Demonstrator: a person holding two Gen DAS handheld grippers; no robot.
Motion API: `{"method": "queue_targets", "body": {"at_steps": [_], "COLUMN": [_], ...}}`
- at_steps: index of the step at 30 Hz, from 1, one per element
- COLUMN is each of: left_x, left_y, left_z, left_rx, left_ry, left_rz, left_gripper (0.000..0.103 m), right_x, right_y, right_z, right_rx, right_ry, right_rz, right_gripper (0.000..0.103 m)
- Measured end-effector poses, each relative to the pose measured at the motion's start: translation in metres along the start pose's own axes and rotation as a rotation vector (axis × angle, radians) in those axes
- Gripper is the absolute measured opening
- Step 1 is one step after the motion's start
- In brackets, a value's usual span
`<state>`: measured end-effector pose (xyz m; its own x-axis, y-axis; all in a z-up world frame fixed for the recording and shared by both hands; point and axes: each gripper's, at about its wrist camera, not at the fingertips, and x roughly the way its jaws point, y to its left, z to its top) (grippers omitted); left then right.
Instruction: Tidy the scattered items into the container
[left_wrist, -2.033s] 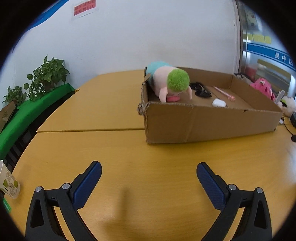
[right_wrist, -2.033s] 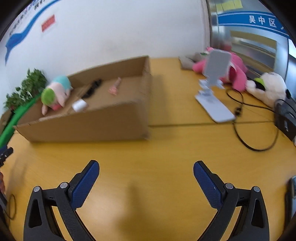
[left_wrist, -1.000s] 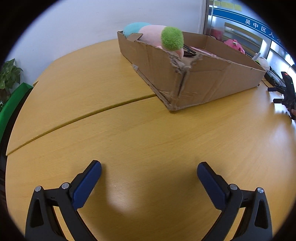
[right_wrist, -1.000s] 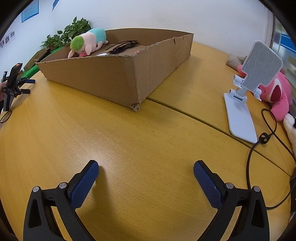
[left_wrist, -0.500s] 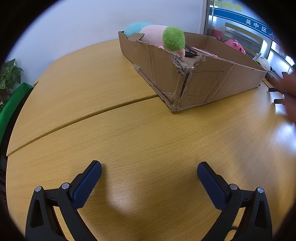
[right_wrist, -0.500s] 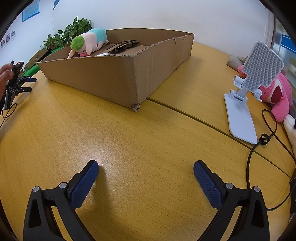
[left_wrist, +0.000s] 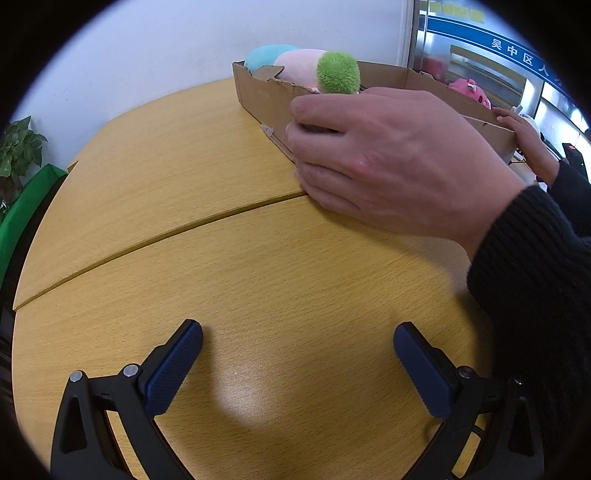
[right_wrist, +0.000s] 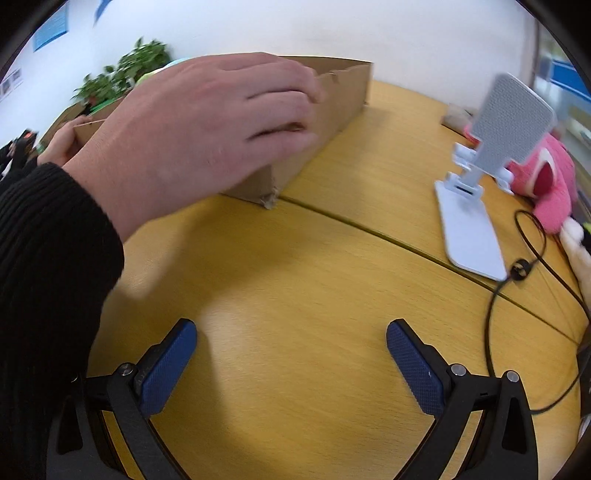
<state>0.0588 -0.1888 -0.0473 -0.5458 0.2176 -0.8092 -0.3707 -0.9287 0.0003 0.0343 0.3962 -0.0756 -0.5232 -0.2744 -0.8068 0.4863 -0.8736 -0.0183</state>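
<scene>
The cardboard box (left_wrist: 258, 96) stands on the yellow table with a plush toy (left_wrist: 325, 70), green-haired with a pink and blue body, lying at its near end. A person's bare hand (left_wrist: 388, 158) grips the box's near corner, and a second hand (left_wrist: 524, 133) holds the far corner. In the right wrist view a hand (right_wrist: 207, 125) covers most of the box (right_wrist: 343, 96). My left gripper (left_wrist: 297, 363) rests open low over the table with nothing between its fingers. My right gripper (right_wrist: 291, 360) is likewise open and holds nothing.
A white phone stand (right_wrist: 480, 177), a pink plush (right_wrist: 550, 181) and a black cable (right_wrist: 517, 266) lie right of the box. Potted plants (right_wrist: 125, 74) and a green ledge (left_wrist: 26, 206) sit beyond the table's left edge. Black sleeves (left_wrist: 535, 288) reach across near the grippers.
Both grippers have come to rest low on the table and stayed open. The person's bare hands have reached in and taken hold of the box's corners.
</scene>
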Motion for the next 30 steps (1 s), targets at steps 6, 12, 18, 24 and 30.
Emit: {"method": "queue_targets", "body": {"at_steps": [6, 12, 18, 24, 30], "left_x": [-0.0005, -0.0011, -0.0016, -0.0032, -0.0082], "left_y": [0.0, 0.0008, 0.0006, 0.0014, 0.0046], "left_z": [0.0004, -0.0005, -0.001, -0.0018, -0.0036], "left_rx": [0.0, 0.0, 0.0, 0.0, -0.005], "left_ry": [0.0, 0.0, 0.0, 0.0, 0.0], "left_rz": [0.0, 0.001, 0.001, 0.002, 0.006], "left_gripper": [0.103, 0.103, 0.103, 0.103, 0.103], "right_x": [-0.0015, -0.0016, -0.0047, -0.0053, -0.0058], "right_y": [0.0003, 0.001, 0.0026, 0.0037, 0.0053], "right_z": [0.0007, 0.0008, 0.0016, 0.0016, 0.0009], "right_rx": [0.002, 0.003, 0.003, 0.004, 0.005], "right_ry": [0.0, 0.0, -0.001, -0.002, -0.002], "right_rz": [-0.003, -0.004, -0.005, -0.006, -0.006], "right_gripper": [0.103, 0.103, 0.103, 0.103, 0.103]}}
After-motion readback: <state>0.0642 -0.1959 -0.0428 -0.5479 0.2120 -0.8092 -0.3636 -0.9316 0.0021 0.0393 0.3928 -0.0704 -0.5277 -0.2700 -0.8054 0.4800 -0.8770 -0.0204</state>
